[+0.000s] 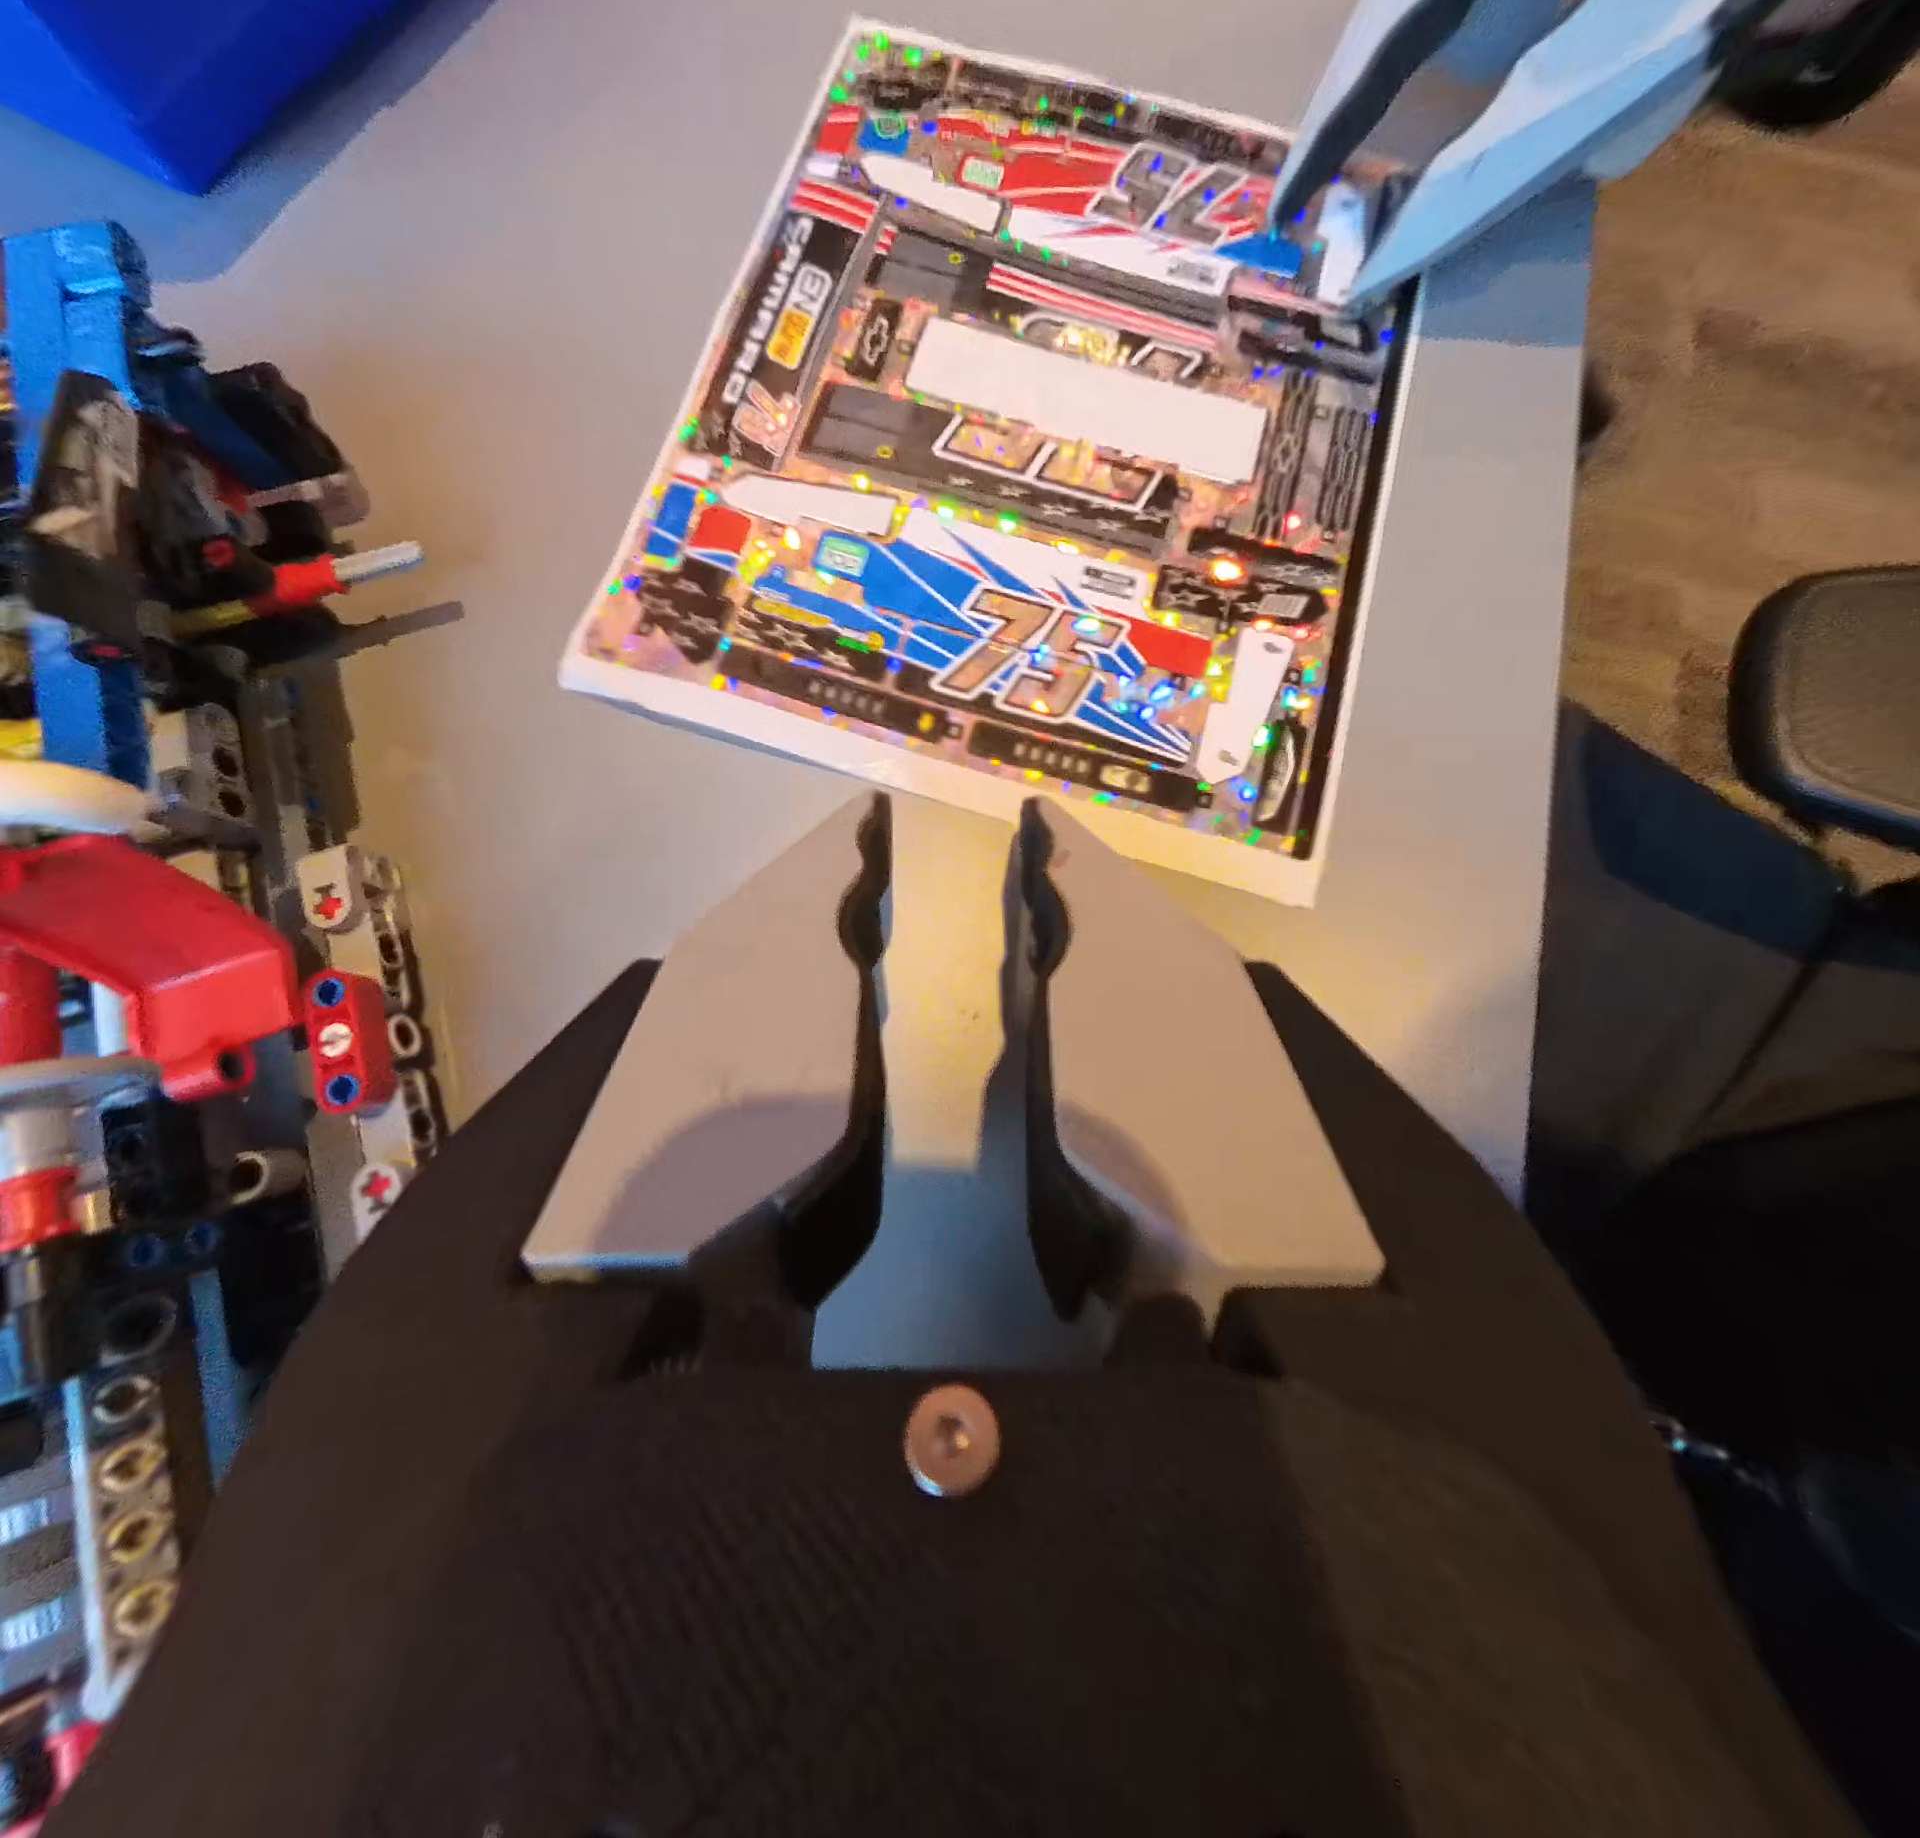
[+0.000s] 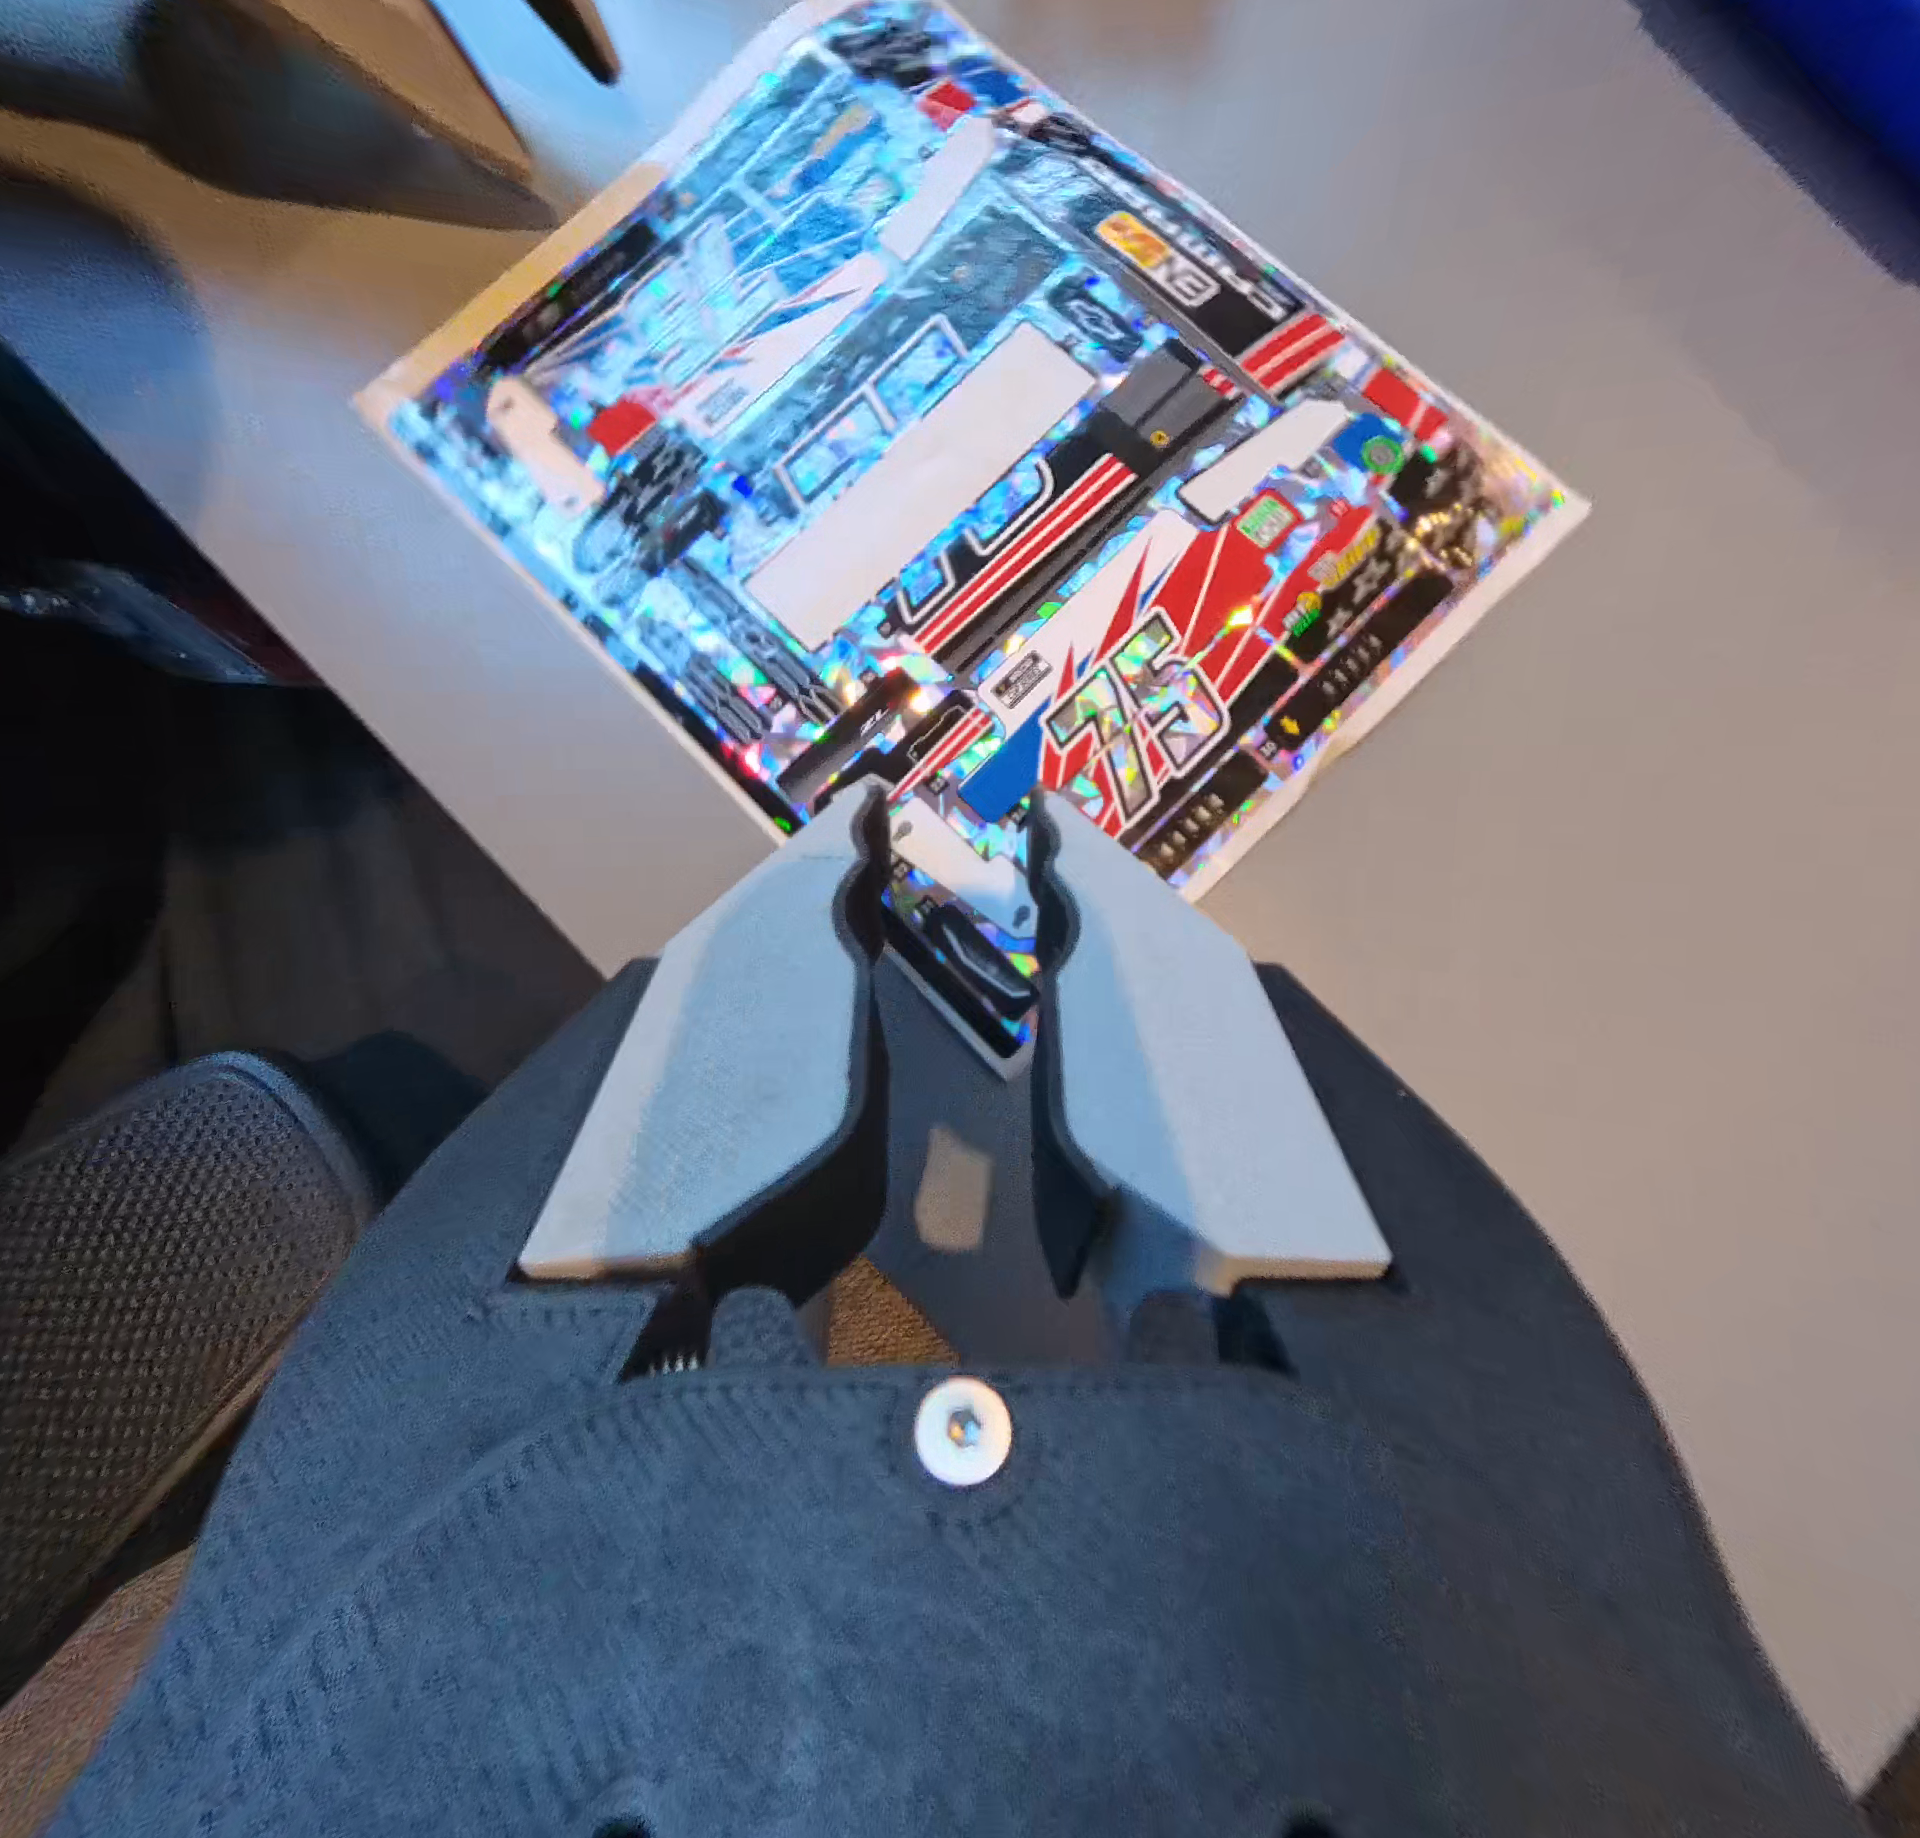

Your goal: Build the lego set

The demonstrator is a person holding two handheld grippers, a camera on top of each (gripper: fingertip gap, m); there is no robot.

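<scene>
Right wrist view, sticker sheet (image 2: 935, 458) corner between right claw (image 2: 951, 827) fingers

Glittery holographic sticker sheet (image 1: 987, 458): red, blue, white, black decals, white border. Partly built brick model (image 1: 156, 853), frame left: blue, red, black, grey. Grey tabletop (image 1: 499, 334).

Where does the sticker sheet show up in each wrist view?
Left wrist view: sticker sheet lies upper centre on the table, ahead of the left gripper.
Right wrist view: sheet fills the centre, its near corner between the right gripper fingers.
Shared landmark: that gripper at the sheet's corner.
</scene>
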